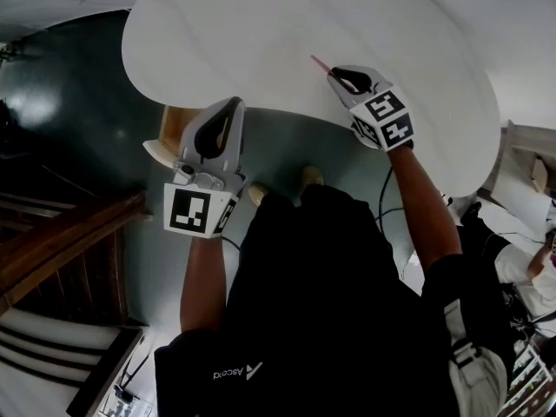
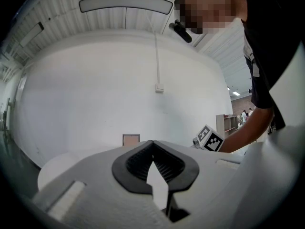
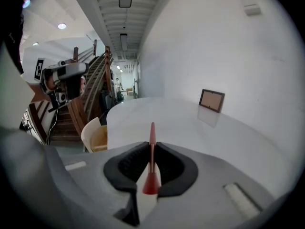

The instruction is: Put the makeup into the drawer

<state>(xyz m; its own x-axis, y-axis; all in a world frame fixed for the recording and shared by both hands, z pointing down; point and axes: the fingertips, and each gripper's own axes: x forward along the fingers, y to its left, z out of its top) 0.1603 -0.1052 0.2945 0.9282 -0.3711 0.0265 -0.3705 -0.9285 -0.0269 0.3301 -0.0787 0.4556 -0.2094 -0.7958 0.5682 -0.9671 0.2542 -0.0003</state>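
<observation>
We see the right gripper (image 1: 333,72) at about 1 o'clock in the head view, over the near edge of the white table (image 1: 287,16). In its own view, the right gripper (image 3: 152,149) has its dark pads clamped on a thin red makeup pencil (image 3: 152,133). The makeup pencil (image 1: 319,61) sticks out of the jaws toward 10 o'clock, above the table (image 3: 200,132); we cannot tell whether its tip touches the top.

The left gripper (image 1: 234,102) sits at about 10 o'clock, just off the table's edge. Its own view shows the left gripper (image 2: 152,144) with its tips pressed together and nothing between them.

At 9 o'clock of the left gripper stands the open drawer (image 1: 173,125) (pale curved front, wood-coloured inside), well apart from the pencil. The right gripper view shows the drawer (image 3: 98,138) at 9 o'clock.
</observation>
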